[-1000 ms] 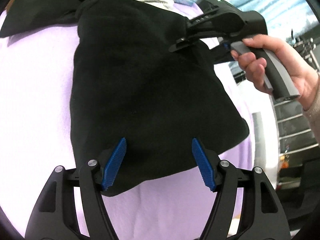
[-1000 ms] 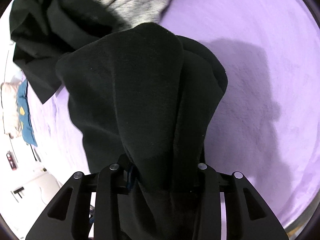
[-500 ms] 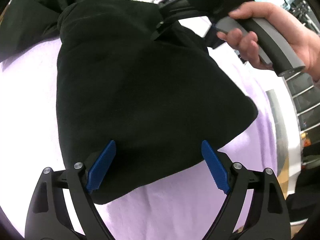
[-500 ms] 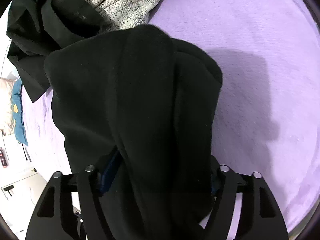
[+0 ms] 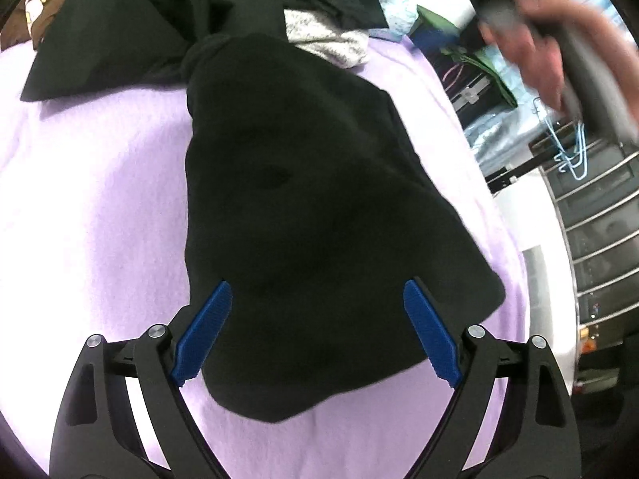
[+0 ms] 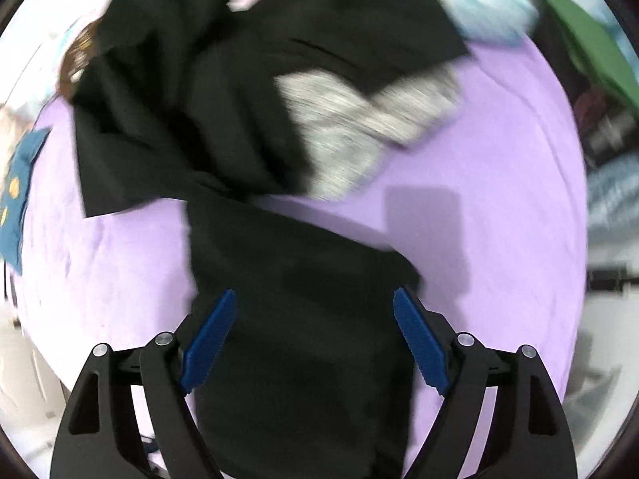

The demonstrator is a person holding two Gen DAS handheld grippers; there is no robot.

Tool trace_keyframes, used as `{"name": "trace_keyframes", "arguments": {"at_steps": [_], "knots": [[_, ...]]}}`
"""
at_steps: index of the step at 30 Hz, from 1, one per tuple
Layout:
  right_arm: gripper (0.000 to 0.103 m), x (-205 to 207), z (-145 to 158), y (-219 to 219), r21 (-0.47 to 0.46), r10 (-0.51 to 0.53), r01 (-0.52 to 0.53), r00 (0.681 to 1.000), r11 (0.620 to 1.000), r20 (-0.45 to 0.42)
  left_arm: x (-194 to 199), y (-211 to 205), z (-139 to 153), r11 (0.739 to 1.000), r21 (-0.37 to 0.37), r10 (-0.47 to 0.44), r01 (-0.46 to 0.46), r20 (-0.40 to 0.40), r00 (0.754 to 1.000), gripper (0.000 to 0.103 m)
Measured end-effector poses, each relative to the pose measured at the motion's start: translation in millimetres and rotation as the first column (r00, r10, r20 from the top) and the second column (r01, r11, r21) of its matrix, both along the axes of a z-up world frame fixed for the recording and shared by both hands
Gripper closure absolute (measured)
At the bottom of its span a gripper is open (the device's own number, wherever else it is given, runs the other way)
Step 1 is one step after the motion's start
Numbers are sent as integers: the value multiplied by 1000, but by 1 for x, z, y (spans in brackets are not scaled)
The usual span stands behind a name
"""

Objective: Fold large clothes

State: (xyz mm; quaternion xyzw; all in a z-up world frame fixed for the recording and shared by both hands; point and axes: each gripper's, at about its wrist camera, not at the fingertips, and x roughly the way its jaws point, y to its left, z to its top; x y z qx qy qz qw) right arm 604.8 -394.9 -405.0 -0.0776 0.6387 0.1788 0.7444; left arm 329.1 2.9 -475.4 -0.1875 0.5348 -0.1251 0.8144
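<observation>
Released since the earlier frames, the folded black garment [image 5: 319, 215] now lies flat on the lavender blanket [image 5: 92, 199] as a rough wedge, narrow at the far end and broad near the left camera. One second ago the right gripper [image 6: 315, 339] had cloth bunched up between its fingers; now its blue pads [image 6: 209, 343] stand wide apart and still parting slightly, clear of the fabric, with the garment lying below and between them. That view has also pulled back and up, so far more of the blanket and the clothing pile shows than before.

The left gripper [image 5: 315, 331] has spread wider than a second ago and holds nothing; its blue pads [image 5: 201, 335] straddle the garment's near edge without pressing it.

Beyond the garment's far end sits a heap of dark clothes [image 5: 167, 20], with a grey speckled knit [image 5: 327, 40] just beside it. In the left view the person's right hand [image 5: 551, 52] on its grey handle has moved to the upper right corner, and is badly smeared by motion; the tool's head is out of frame there.

The whole right view is motion-blurred, so fold lines and seams on the garment cannot be made out. The garment's near portion is cut off by the lower frame edge in that view. A blue patterned cloth [image 6: 16, 195] at the left margin is only partly visible.
</observation>
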Motion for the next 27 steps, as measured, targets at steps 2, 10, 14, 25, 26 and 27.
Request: {"name": "trace_keyframes", "arguments": {"at_steps": [2,10,14,25,26,27], "knots": [[23,-2,-3,40,-38,56,-56,998,998,-1,-1,-4,-5,1000,-6,-8,8,-7,1000,18],[51,15,-53,122,-209,156,-176,982,962,-107,-16,-37,-25,995,75,-67,65,14,998,16],[48,22,-74,130,-292,154,-181,981,939,-116,-17,-38,-30,996,61,-63,62,15,998,15],[48,38,-129,127,-324,93,-136,985,936,-147,-21,-35,-36,999,24,-46,45,17,999,15],[48,40,-133,125,-319,82,-127,985,939,-151,-22,-34,-36,999,20,-40,40,18,999,15],[48,41,-138,122,-311,69,-115,986,943,-155,-22,-33,-36,999,13,-33,33,18,999,15]]}}
